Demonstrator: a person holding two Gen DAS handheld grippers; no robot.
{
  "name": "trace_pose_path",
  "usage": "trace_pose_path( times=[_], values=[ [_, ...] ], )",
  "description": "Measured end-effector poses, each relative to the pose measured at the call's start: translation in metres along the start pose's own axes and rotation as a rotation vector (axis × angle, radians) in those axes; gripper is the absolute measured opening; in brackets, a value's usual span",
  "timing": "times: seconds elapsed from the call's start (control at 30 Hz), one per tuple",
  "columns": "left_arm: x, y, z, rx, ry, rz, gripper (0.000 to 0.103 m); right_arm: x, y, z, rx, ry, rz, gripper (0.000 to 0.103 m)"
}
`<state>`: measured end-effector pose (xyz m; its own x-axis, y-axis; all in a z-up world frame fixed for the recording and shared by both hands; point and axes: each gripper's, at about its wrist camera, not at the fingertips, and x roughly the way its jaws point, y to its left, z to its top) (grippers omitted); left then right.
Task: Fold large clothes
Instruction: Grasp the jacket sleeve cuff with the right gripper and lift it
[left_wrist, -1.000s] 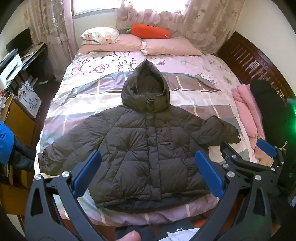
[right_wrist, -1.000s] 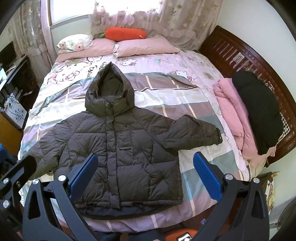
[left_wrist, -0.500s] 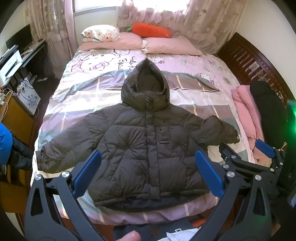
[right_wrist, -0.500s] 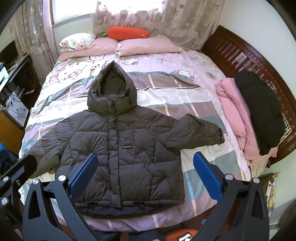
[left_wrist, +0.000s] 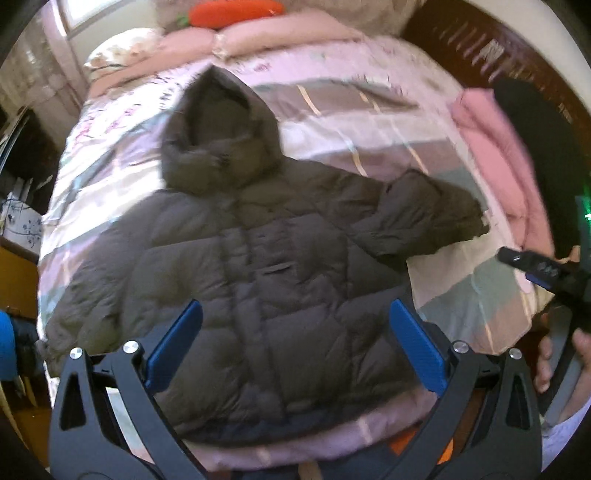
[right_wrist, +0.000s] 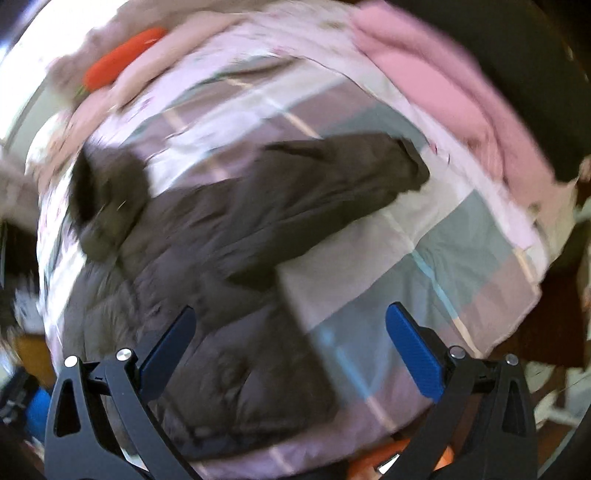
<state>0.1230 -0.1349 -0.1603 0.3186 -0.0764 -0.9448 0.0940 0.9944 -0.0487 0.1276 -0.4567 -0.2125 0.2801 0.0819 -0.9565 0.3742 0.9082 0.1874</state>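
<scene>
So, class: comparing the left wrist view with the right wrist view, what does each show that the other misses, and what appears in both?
Only the left wrist view shows the jacket's hood opening, its other sleeve, the right gripper from the side and a hand.

Only the right wrist view shows the quilt's near right corner.

Both, despite blur, show the dark puffer jacket flat on the bed, the pink folded garment, the orange carrot cushion, and open blue-padded fingers.
</scene>
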Motion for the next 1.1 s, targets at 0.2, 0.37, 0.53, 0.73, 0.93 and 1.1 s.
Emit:
trace_pose_path(
  times=[0.2, 0.37, 0.53, 0.73, 0.93, 1.1],
  values=[
    [0.148, -0.062, 0.037, -0.066, 0.126, 0.017, 0.092, 0.125, -0.099, 0.081, 0.175, 0.055, 0.113, 0.102],
    [0.239, -0.075, 0.043, -0.155, 0.246, -0.005, 0.041, 0.201, -0.169, 0.119, 0.452, 0.076, 0.231, 0.102],
    [0.278, -0.081, 0.039, -0.170, 0.277, 0.015, 0.041, 0.228, -0.197, 0.132, 0.584, 0.038, 0.300, 0.056],
    [0.297, -0.099, 0.042, -0.123, 0.256, 0.086, 0.042, 0.215, -0.215, 0.130, 0.577, -0.014, 0.219, 0.013],
    [0.312, -0.104, 0.035, -0.103, 0.249, 0.101, 0.047, 0.206, -0.226, 0.094, 0.562, -0.001, 0.049, 0.012],
    [0.291, -0.088, 0.033, -0.108, 0.202, 0.060, 0.067, 0.119, -0.188, 0.110, 0.468, -0.238, 0.183, 0.012]
  ],
)
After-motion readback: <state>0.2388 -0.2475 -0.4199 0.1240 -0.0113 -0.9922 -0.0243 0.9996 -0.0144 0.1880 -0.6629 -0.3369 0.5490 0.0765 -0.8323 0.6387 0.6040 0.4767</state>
